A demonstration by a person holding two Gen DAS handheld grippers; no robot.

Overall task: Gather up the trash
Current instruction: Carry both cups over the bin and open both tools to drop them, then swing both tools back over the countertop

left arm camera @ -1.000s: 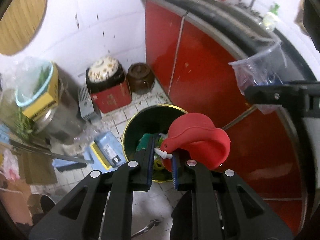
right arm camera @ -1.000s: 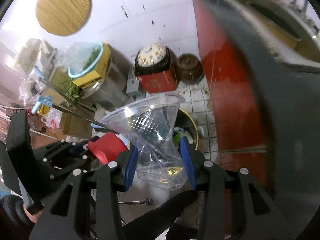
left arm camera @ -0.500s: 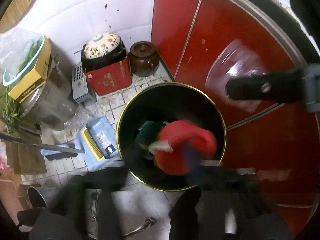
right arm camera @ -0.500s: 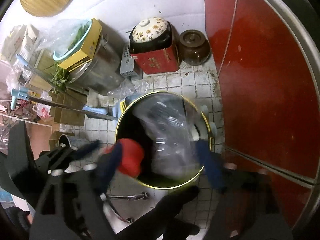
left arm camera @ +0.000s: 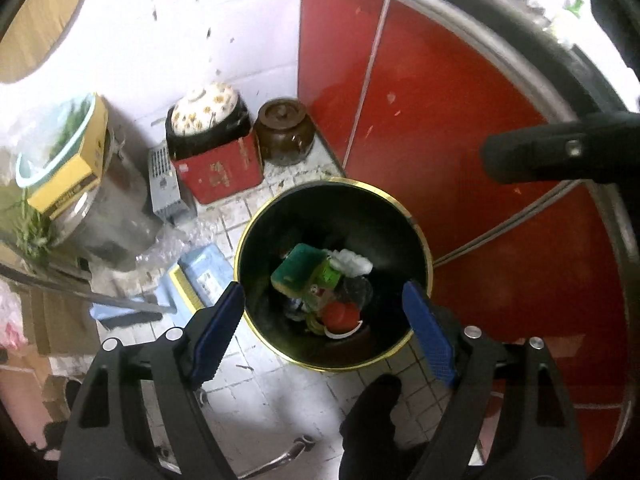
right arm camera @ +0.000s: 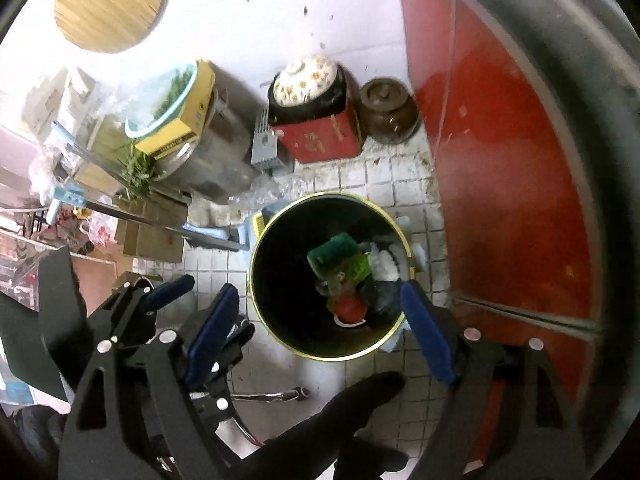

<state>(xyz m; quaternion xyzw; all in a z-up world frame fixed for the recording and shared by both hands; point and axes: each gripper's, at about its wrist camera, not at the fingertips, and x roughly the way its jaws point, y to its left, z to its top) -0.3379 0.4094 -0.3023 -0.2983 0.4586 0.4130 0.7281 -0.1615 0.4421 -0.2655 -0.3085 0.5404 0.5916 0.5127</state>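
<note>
A black bin with a gold rim [left arm camera: 416, 224] [right arm camera: 280, 216] stands on the tiled floor. Inside lie a green sponge [left arm camera: 298, 274] [right arm camera: 332, 254], white crumpled trash [left arm camera: 352, 264], a red container [left arm camera: 340, 314] [right arm camera: 350, 306] and the clear plastic cup [right arm camera: 380, 294], dim beside it. My left gripper [left arm camera: 324, 328] is open and empty above the bin's near rim. My right gripper [right arm camera: 320, 326] is open and empty above the bin too. The left gripper also shows at the right wrist view's lower left [right arm camera: 168, 300].
Red cabinet doors [left arm camera: 460, 140] run along the right. A red tin with a flowered lid [left arm camera: 216, 160], a brown jar [left arm camera: 284, 132], a metal pot [left arm camera: 104, 208] with a yellow box, and a blue dustpan [left arm camera: 200, 276] crowd the floor left and behind the bin.
Both grippers opened. The red container dropped from my left gripper and the clear cup from my right; both now lie in the bin.
</note>
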